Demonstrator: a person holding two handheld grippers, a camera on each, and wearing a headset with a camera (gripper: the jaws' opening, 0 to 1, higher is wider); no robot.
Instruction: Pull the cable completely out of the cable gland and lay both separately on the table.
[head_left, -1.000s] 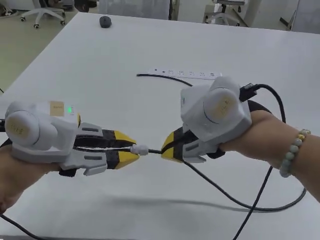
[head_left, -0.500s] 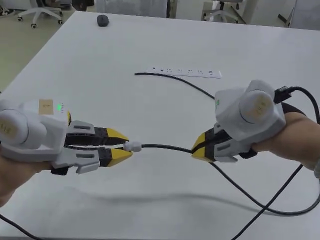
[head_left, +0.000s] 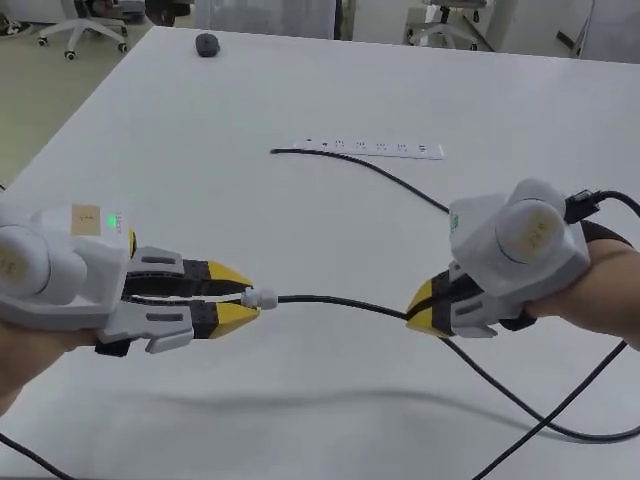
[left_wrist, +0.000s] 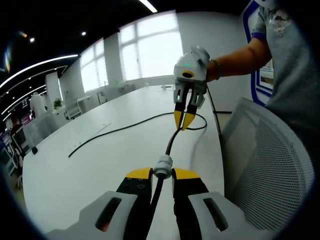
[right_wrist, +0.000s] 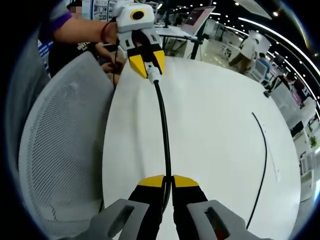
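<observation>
The cable gland (head_left: 265, 297), white and small, is seen at 8 o'clock of the head view's centre, held at the yellow tips of the left gripper (head_left: 245, 298). The cable (head_left: 340, 301) is still threaded through it. In the left gripper view the gland (left_wrist: 163, 165) is pinched between the two jaws, which are drawn nearly together, and the black cable (left_wrist: 172, 140) passes back through the narrow slot between them.

From the gland the cable is stretched towards 3 o'clock to the right gripper (head_left: 418, 305), whose jaws are closed on it. In the right gripper view the cable (right_wrist: 164, 135) is gripped between the tips of the right gripper (right_wrist: 168, 180) and led straight to 12 o'clock, to the gland (right_wrist: 154, 75) in the left gripper (right_wrist: 147, 62). Past the right gripper the cable is trailed to 5 o'clock across the table (head_left: 250, 100). The span between the grippers is held clear of the white table top, on which its shadow is cast.

A white power strip (head_left: 375, 148) is laid at 1 o'clock of the gland, well apart, with a black lead (head_left: 350, 160) just beside it. A small dark object (head_left: 207, 43) is seen near the far edge at 12 o'clock. A mesh chair back (left_wrist: 265, 165) is caught in both gripper views.
</observation>
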